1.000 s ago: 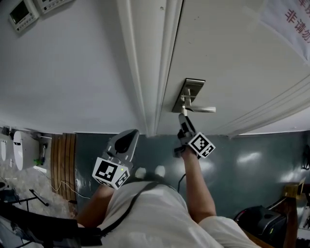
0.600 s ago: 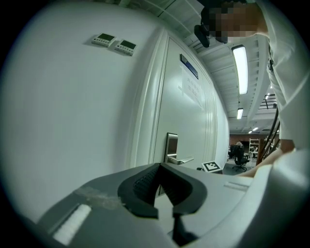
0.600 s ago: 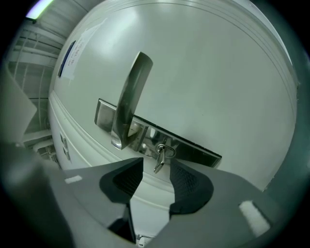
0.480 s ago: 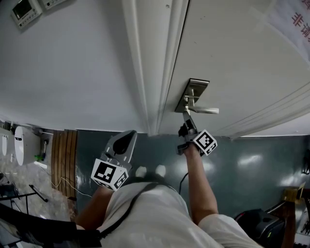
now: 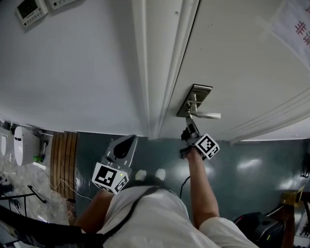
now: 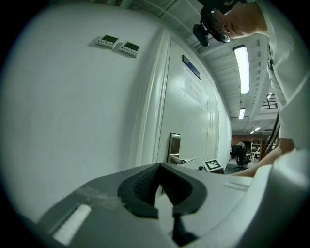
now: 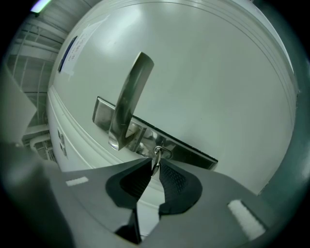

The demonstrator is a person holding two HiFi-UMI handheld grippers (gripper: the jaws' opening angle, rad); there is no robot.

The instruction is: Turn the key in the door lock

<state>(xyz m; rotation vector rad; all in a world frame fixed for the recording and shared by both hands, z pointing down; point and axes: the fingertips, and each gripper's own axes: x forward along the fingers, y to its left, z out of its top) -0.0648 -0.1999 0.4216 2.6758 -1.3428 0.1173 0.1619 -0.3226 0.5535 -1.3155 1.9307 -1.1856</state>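
White door frame (image 5: 155,72) runs up mid-view. Left of it: plain white wall (image 5: 72,77), two wall control panels (image 5: 29,10) high up, slatted wooden panel (image 5: 63,160) down at floor level. Below it: dark grey-green glossy floor (image 5: 256,155) with light glare. Right of it, far back: ceiling strip lights (image 6: 241,68), office chairs (image 6: 239,152), shelving (image 6: 256,145).

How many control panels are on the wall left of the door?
2. The farther panel and the nearer panel sit side by side, high on the wall left of the door. Others may lie out of view.
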